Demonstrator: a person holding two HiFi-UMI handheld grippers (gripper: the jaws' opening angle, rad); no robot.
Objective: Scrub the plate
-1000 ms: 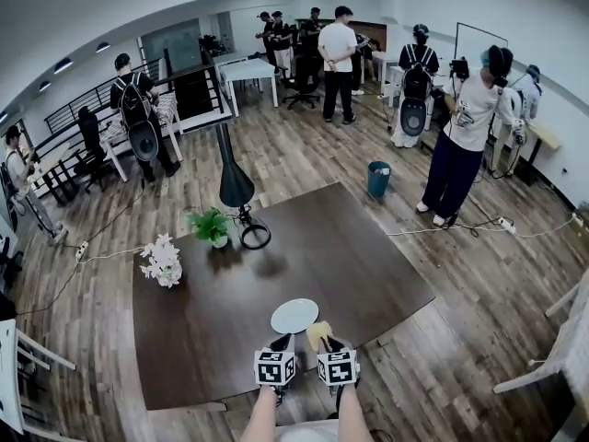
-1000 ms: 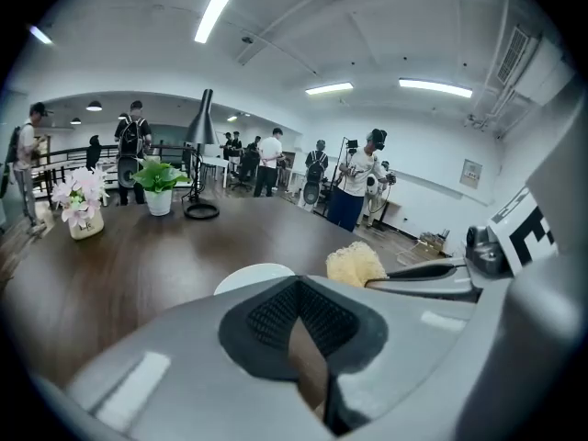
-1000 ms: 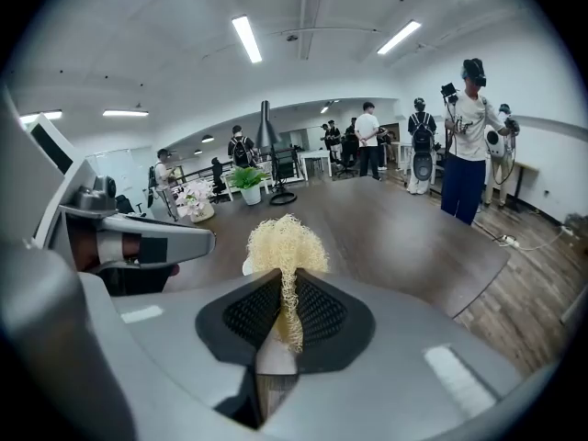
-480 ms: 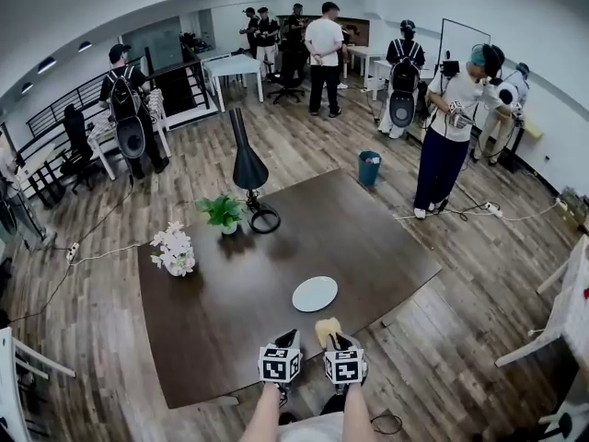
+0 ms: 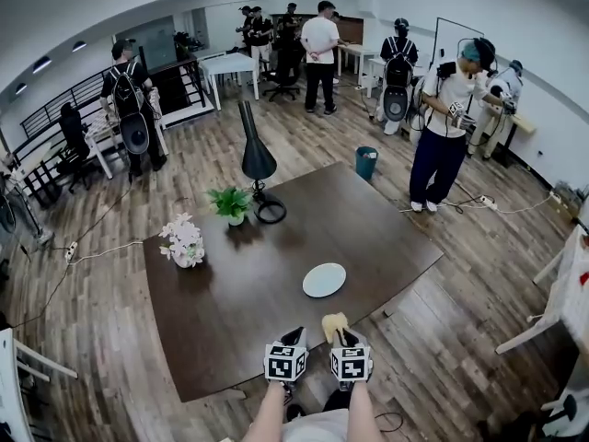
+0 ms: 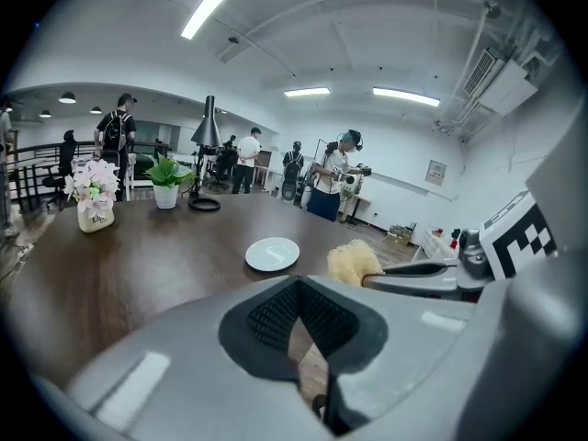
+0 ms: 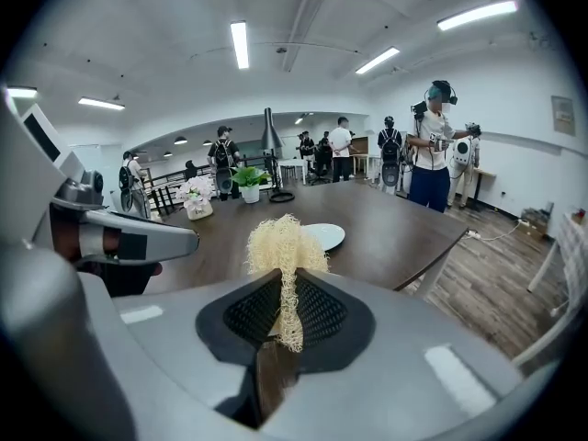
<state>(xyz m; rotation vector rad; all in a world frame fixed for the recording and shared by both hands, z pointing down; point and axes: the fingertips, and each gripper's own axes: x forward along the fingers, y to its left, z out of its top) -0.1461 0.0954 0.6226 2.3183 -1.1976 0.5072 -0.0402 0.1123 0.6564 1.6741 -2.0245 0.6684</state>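
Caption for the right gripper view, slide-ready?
Right gripper shut on a pale scrubber, white plate ahead on the dark table.

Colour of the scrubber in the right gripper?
Scrubber: pale straw-yellow, best in right gripper view.

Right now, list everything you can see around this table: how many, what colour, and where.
table: one, dark brown, mid-room
plate: one, white, on the table ahead of the grippers
flower vase: one, pale blooms, table's left side
potted plant: one, green, far edge beside the lamp
lamp: one, black, far edge
bin: one, teal, floor beyond the table
people: several, standing around the room
scrubber: one, pale yellow, in the right gripper
left gripper: grey, jaws together, empty
right gripper: grey, shut on the scrubber
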